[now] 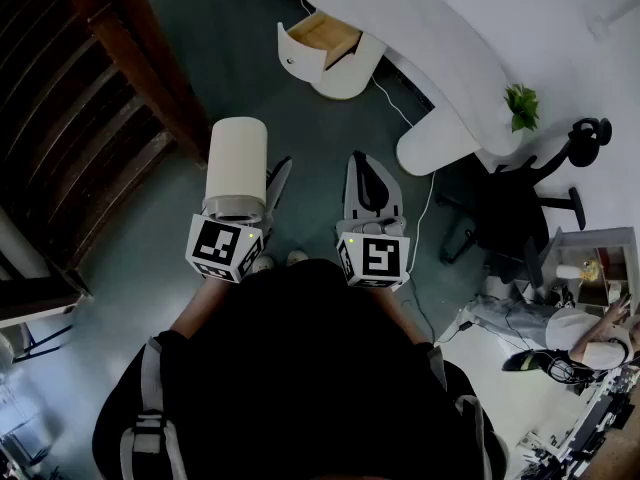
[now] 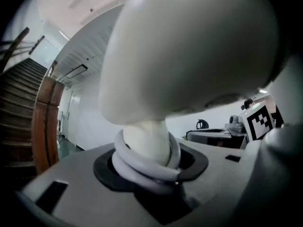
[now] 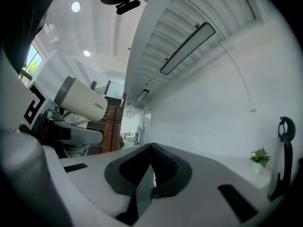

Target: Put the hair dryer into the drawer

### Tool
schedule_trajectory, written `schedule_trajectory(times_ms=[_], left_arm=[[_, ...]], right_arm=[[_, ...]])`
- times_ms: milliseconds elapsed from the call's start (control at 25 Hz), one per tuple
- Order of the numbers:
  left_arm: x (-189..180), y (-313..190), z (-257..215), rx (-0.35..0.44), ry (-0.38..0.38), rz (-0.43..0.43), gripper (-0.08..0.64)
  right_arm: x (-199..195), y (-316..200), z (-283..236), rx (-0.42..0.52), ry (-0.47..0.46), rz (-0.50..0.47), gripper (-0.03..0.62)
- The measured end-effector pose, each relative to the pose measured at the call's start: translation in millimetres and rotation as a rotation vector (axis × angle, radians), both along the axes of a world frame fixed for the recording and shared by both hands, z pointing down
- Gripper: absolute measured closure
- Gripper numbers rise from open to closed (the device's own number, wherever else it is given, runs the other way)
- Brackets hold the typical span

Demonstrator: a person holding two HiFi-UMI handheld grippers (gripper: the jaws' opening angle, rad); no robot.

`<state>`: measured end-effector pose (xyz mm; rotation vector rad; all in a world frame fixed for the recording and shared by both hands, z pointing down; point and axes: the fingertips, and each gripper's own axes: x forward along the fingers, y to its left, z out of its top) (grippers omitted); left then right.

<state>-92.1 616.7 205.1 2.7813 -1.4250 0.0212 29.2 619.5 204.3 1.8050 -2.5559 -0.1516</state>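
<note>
The cream hair dryer (image 1: pixel 237 161) is held level over the dark floor, and my left gripper (image 1: pixel 255 200) is shut on its handle. In the left gripper view the dryer's barrel (image 2: pixel 189 46) fills the top, and the handle with its white cord (image 2: pixel 144 162) coiled round it sits between the jaws of the left gripper (image 2: pixel 147 167). My right gripper (image 1: pixel 371 173) hangs beside it, shut and empty; its pads meet in the right gripper view (image 3: pixel 151 169), where the dryer (image 3: pixel 83 103) shows at the left. The open wooden drawer (image 1: pixel 324 34) of a white cabinet lies ahead on the floor.
A wooden staircase (image 1: pixel 110 88) runs along the left. A curved white desk (image 1: pixel 430 58) with a small plant (image 1: pixel 521 106) stands at the right, a black office chair (image 1: pixel 515 203) beside it. A white cable (image 1: pixel 424 223) trails on the floor. A person sits at lower right (image 1: pixel 590 333).
</note>
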Motion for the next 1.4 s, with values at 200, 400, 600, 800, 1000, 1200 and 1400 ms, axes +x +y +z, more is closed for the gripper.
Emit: schedule_trajectory(times_ms=[200,400,600,800,1000,1200,1400], left_arm=[[14,-4,-1,0.000,0.001,-0.006,0.356],[23,-10,2,-0.003,-0.005,-0.012,0.356],[24,-18,4,-0.011,-0.009,-0.012,0.356],[18,-42,8,-0.011,0.008,-0.011,0.356],[11,-86,10,-0.010,0.015,0.001,0.356],[0,-147,16,-0.023,0.003,0.023,0.356],[-17,-213,25,-0.082,-0.017,0.044,0.356]], right_arm=[[16,-4,0,-0.002,-0.006,0.000,0.569],[25,-10,5,-0.001,-0.013,0.004,0.569],[19,-18,5,0.005,-0.028,-0.024,0.569],[10,-39,10,-0.003,-0.015,-0.038,0.569],[5,-81,14,-0.010,-0.007,-0.023,0.569],[-7,-140,18,-0.025,-0.002,-0.002,0.569],[-22,-201,19,-0.049,0.002,0.027,0.569]])
